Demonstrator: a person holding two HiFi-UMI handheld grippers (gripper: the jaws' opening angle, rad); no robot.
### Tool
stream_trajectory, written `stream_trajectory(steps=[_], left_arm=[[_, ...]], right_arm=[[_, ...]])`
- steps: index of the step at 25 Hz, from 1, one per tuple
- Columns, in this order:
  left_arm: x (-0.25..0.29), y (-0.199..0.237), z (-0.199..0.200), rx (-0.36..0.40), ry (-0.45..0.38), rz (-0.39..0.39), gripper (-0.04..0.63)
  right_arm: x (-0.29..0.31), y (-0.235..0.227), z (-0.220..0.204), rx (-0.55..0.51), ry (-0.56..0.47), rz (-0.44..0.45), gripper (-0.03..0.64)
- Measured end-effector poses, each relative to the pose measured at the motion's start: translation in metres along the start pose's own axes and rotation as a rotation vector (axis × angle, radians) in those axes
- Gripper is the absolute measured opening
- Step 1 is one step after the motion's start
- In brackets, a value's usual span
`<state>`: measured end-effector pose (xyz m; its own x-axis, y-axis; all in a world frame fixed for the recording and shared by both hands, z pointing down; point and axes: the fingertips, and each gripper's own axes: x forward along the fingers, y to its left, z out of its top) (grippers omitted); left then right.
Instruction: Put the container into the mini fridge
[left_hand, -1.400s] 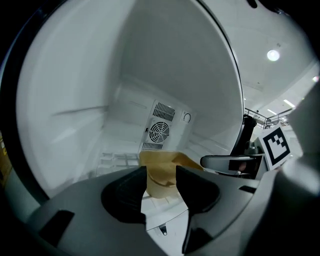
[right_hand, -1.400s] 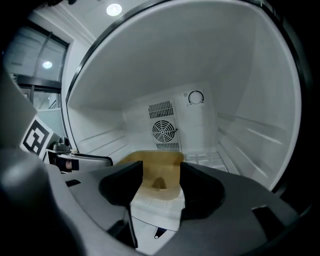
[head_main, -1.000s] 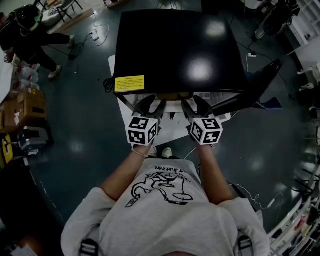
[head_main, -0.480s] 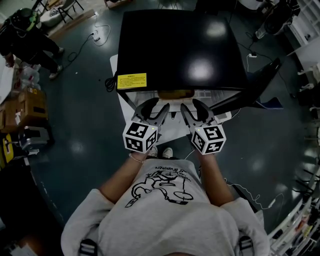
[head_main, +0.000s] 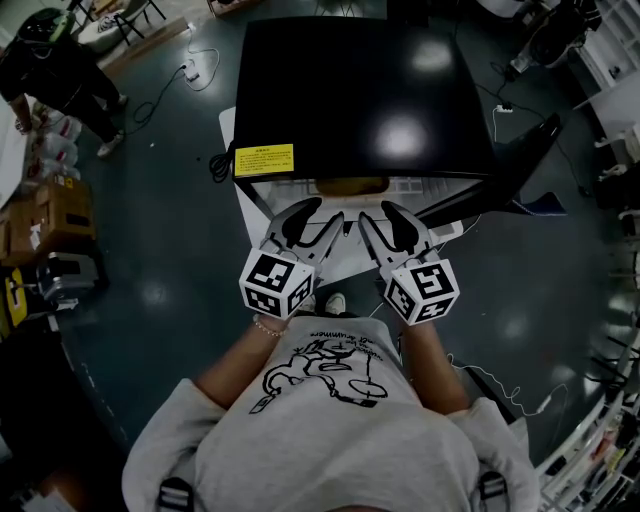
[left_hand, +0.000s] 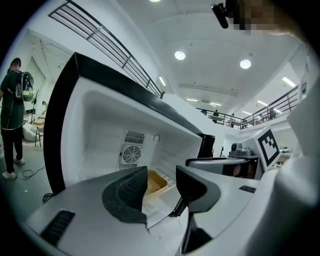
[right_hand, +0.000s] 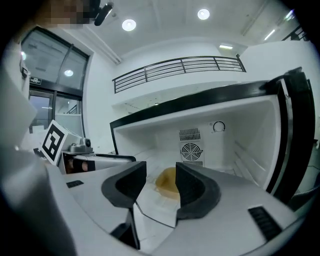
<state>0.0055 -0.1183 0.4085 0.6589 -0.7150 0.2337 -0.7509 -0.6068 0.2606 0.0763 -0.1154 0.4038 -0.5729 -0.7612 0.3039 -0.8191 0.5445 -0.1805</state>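
The tan container (head_main: 350, 186) sits on the white floor inside the open mini fridge (head_main: 360, 90), just behind its front edge. In the left gripper view the container (left_hand: 154, 182) shows beyond the jaws, and in the right gripper view it (right_hand: 167, 181) lies past them too. My left gripper (head_main: 322, 216) is open in front of the opening, with nothing between its fingers (left_hand: 131, 187). My right gripper (head_main: 384, 220) is beside it, also open and empty; its jaws have just been closing a little. Neither gripper touches the container.
The fridge door (head_main: 510, 165) stands swung open to the right. The fridge rests on a white stand (head_main: 340, 262). A person (head_main: 50, 60) stands at the far left, with cardboard boxes (head_main: 55, 215) and floor cables nearby.
Both grippers have drawn back from the fridge opening toward my body and spread slightly apart. The container stays inside the fridge.
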Motion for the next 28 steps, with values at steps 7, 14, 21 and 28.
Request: stream_trajectory(steps=[7,14,21,28], left_arm=[[-0.007,-0.009,0.016,0.047,-0.042,-0.028,0.164],[-0.015,-0.019,0.022,0.075,-0.066,-0.065,0.131],[-0.026,-0.026,0.031,0.104,-0.089,-0.085,0.087],[-0.034,-0.036,0.04,0.127,-0.126,-0.112,0.03]], right_arm=[[-0.008,0.018,0.015,-0.025,-0.028,0.043,0.186],[-0.013,0.036,0.02,-0.076,-0.04,0.097,0.177],[-0.021,0.046,0.028,-0.105,-0.067,0.114,0.135],[-0.029,0.052,0.032,-0.126,-0.079,0.127,0.08]])
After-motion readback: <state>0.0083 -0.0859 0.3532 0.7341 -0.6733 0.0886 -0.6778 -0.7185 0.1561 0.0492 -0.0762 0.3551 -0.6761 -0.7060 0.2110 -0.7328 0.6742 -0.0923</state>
